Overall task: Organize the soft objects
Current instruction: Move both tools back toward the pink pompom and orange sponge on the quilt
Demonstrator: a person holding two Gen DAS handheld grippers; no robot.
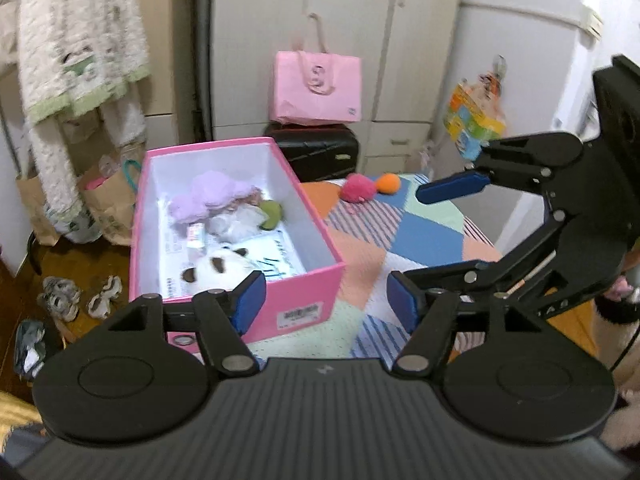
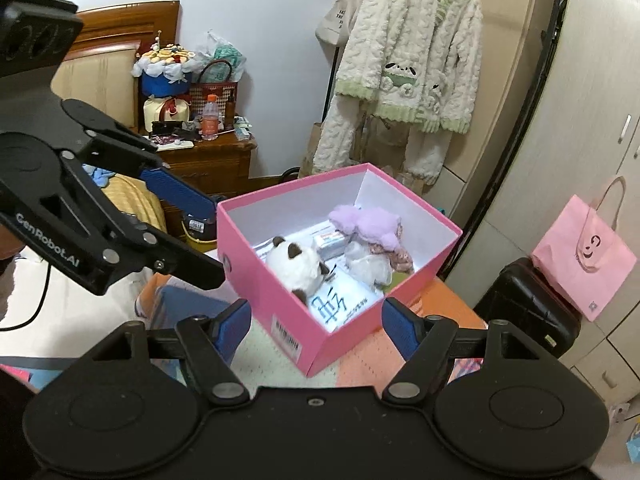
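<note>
box (image 1: 256,264): pink, open, on patchwork cloth (image 1: 404,240) | in box: white plush (image 1: 218,268), purple plush (image 1: 212,196), green plush (image 1: 272,212) | beyond box on cloth: pink pompom (image 1: 356,188), orange ball (image 1: 388,183) | left gripper (image 1: 326,304): jaws apart, empty, at box's near corner | right gripper (image 2: 316,330): jaws apart, empty, astride box's near corner

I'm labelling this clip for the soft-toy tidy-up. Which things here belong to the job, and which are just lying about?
Belongs to the job:
- pink box
- white plush in the box
- purple plush in the box
- pink pompom on the patchwork cover
- orange pompom beside it

Just lying about:
- pink bag
- black suitcase
- fleece jacket
- shoes
</note>
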